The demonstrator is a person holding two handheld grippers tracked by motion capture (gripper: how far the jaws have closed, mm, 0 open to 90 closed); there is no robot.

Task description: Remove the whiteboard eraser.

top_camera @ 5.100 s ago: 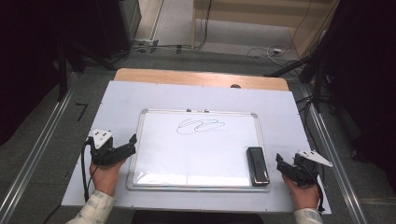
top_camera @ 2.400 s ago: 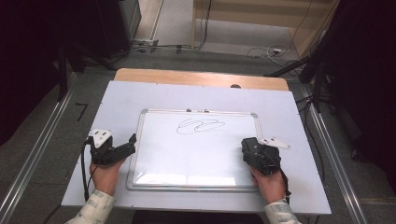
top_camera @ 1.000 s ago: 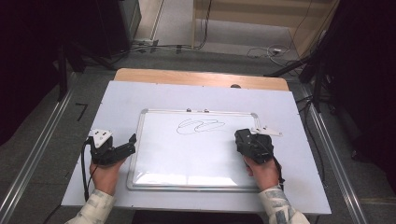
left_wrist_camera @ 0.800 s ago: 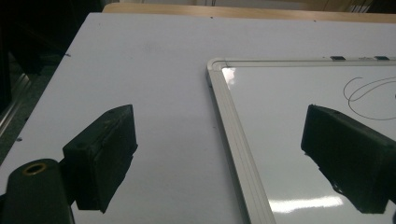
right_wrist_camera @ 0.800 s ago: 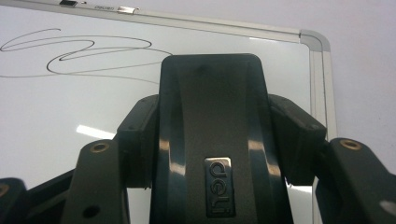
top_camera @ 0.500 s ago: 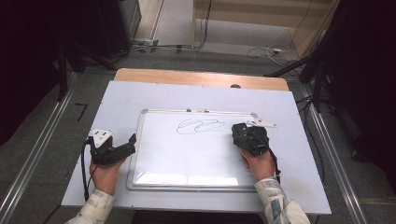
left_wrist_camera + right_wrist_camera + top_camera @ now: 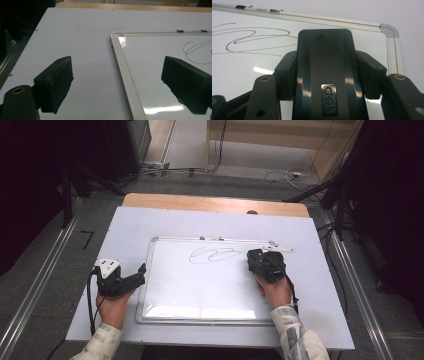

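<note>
A framed whiteboard (image 7: 210, 285) lies flat on the table with a black scribble (image 7: 215, 254) near its top edge. My right gripper (image 7: 260, 261) is shut on a black eraser (image 7: 324, 72), which rests on the board just right of the scribble (image 7: 254, 37). Both jaws press the eraser's sides in the right gripper view. My left gripper (image 7: 137, 276) stands open at the board's left edge, one jaw over the table and one over the board (image 7: 160, 75), with nothing between them.
The whiteboard rests on a pale sheet (image 7: 150, 225) covering a wooden table (image 7: 200, 202). Two small clips (image 7: 257, 9) sit on the board's top frame. Cables lie on the floor (image 7: 240, 170) beyond the table, and metal rails (image 7: 45, 275) run along both sides.
My right gripper picked the eraser up from the board's lower right and carried it up and left to beside the scribble. My left gripper has stayed still.
</note>
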